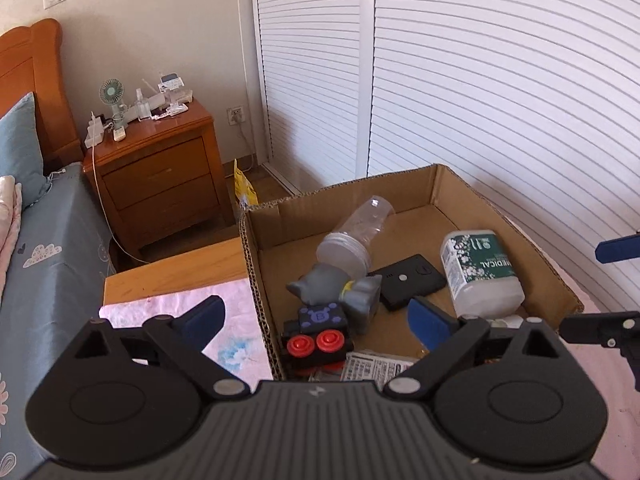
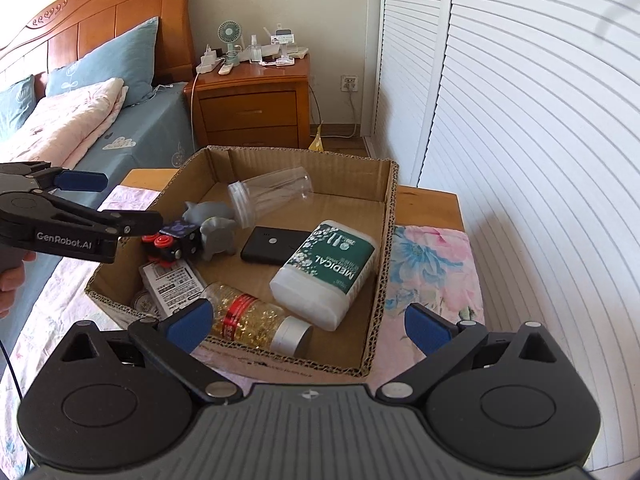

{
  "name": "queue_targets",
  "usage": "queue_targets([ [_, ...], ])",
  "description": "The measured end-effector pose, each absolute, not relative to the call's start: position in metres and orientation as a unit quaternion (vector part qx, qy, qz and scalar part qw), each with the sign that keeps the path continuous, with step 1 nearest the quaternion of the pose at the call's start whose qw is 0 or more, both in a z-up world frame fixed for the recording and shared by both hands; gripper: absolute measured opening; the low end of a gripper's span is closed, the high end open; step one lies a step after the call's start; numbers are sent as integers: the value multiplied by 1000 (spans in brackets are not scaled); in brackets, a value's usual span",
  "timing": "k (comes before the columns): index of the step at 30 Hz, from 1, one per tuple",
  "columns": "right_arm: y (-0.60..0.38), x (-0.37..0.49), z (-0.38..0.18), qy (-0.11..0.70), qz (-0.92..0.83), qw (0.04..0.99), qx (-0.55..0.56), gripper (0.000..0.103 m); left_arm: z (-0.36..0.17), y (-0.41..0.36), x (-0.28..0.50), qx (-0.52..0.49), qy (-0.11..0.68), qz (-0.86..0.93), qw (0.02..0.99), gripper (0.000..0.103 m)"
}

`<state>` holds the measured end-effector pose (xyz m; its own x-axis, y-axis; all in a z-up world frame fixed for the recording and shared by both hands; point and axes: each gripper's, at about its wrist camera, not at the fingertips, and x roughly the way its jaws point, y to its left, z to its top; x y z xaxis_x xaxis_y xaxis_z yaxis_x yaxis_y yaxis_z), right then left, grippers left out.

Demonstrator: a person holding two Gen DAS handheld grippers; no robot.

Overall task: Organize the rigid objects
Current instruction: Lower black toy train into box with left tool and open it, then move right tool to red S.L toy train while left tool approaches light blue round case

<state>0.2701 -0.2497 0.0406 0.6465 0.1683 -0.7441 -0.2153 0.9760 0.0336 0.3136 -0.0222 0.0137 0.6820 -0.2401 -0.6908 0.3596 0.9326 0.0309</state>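
An open cardboard box (image 2: 380, 248) (image 1: 256, 252) holds a clear plastic jar (image 2: 272, 194) (image 1: 356, 232) on its side, a white and green "Medical" bottle (image 2: 328, 272) (image 1: 480, 272), a black flat device (image 2: 276, 246) (image 1: 412, 280), a grey toy animal (image 2: 214, 224) (image 1: 340, 288), a black toy with red wheels (image 2: 172, 242) (image 1: 316, 336), a gold capsule bottle (image 2: 252, 320) and a printed packet (image 2: 172, 284) (image 1: 372, 366). My left gripper (image 1: 316, 320) (image 2: 116, 200) is open and empty over the box's left wall. My right gripper (image 2: 308, 326) is open and empty above the near wall.
The box sits on a pink floral cloth (image 2: 432, 264) over a wooden table (image 2: 428, 200). A bed (image 2: 60, 120) lies to the left. A wooden nightstand (image 2: 252, 100) with small items stands behind. White louvred doors (image 2: 520, 120) are on the right.
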Motion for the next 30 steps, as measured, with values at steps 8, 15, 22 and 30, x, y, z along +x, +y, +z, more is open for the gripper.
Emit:
queue_targets([
  [8, -231, 249, 28, 418, 94, 903, -25, 103, 14, -9, 269, 85, 366, -166, 912, 101],
  [15, -226, 223, 8, 423, 72, 903, 31, 103, -1, 1, 231, 73, 376, -142, 913, 101],
  [22, -218, 203, -11, 427, 45, 902, 43, 103, -21, 19, 196, 32, 372, -98, 922, 101],
  [30, -191, 205, -16, 425, 81, 900, 43, 103, -37, 38, 187, 25, 375, -51, 925, 101],
])
